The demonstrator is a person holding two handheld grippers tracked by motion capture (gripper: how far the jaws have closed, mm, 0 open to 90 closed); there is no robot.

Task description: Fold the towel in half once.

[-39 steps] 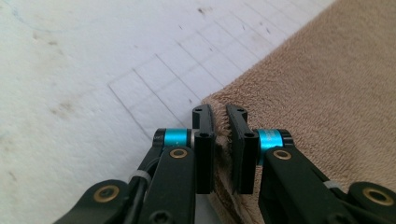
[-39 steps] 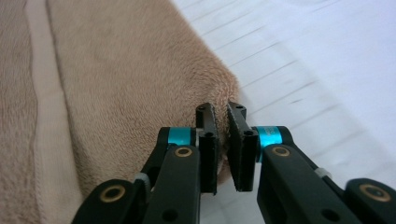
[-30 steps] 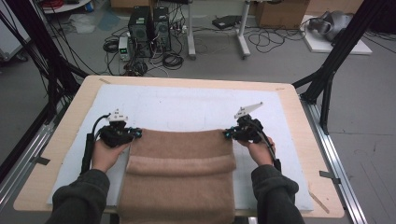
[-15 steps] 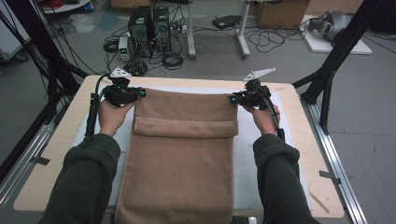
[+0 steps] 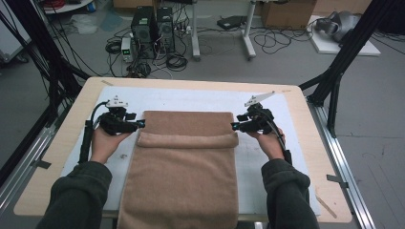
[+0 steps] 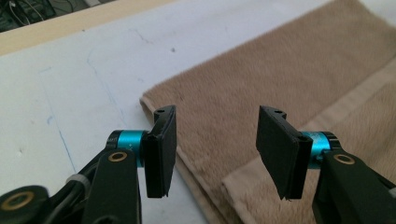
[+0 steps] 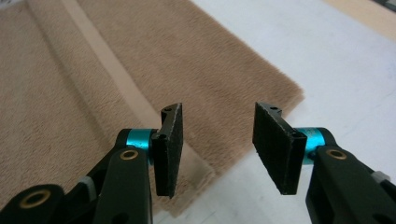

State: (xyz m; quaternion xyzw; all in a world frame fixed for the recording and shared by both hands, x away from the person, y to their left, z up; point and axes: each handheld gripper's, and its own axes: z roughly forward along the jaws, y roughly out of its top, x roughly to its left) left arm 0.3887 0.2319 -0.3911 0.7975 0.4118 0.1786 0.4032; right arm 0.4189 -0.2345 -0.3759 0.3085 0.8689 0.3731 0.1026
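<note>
A brown towel (image 5: 186,181) lies lengthwise on the white mat (image 5: 200,98), its near end hanging over the table's front edge. A folded ridge (image 5: 187,140) crosses it a little short of its far edge. My left gripper (image 5: 141,123) sits at the ridge's left end and my right gripper (image 5: 233,126) at its right end. Seen in the left gripper view, the left gripper (image 6: 217,128) is open over the towel (image 6: 289,70) corner, holding nothing. The right gripper (image 7: 217,123), in its own view, is open above the towel (image 7: 93,70) edge, also holding nothing.
The mat rests on a wooden table (image 5: 52,162) with metal rails along both sides. Black frame legs (image 5: 334,81) stand at the far corners. Computers (image 5: 153,24) and cables lie on the floor beyond. Small tape strips mark the table's left (image 5: 42,164) and right (image 5: 334,178) edges.
Both grippers carried the towel's edge to the far end, then came back toward the person. They have let go, and the towel lies with a folded ridge between them.
</note>
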